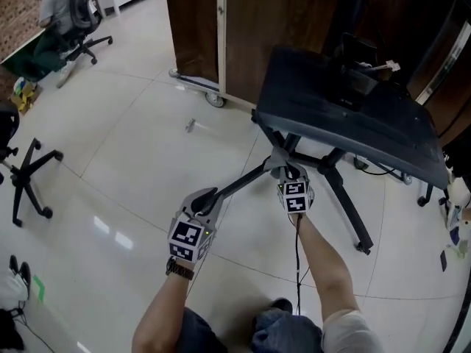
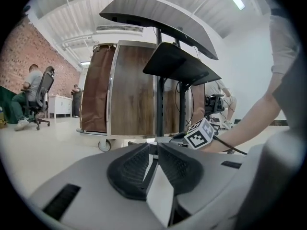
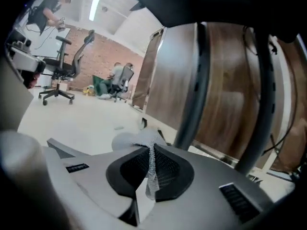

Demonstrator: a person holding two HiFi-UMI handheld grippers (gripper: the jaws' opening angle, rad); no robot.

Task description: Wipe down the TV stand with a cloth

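Note:
The TV stand [image 1: 346, 105] carries a black screen tilted towards me, on a dark column with splayed legs [image 1: 352, 212]. My right gripper [image 1: 288, 172] is low at the base where the legs meet, shut on a pale grey mesh cloth [image 1: 279, 157]. In the right gripper view the cloth [image 3: 142, 139] bunches beyond the closed jaws beside the stand's pole [image 3: 194, 90]. My left gripper [image 1: 206, 197] hovers over one front leg, shut with nothing in it. The left gripper view looks up at the stand's column [image 2: 159, 85] and shelf, with the right gripper's marker cube [image 2: 199, 133] alongside.
A wooden partition on casters [image 1: 213, 31] stands behind the stand. Office chairs [image 1: 81, 13] and a chair base [image 1: 26, 179] are at the left, with a seated person [image 2: 29, 95] further off. A small object [image 1: 190, 126] lies on the tiled floor. Cables trail at the right.

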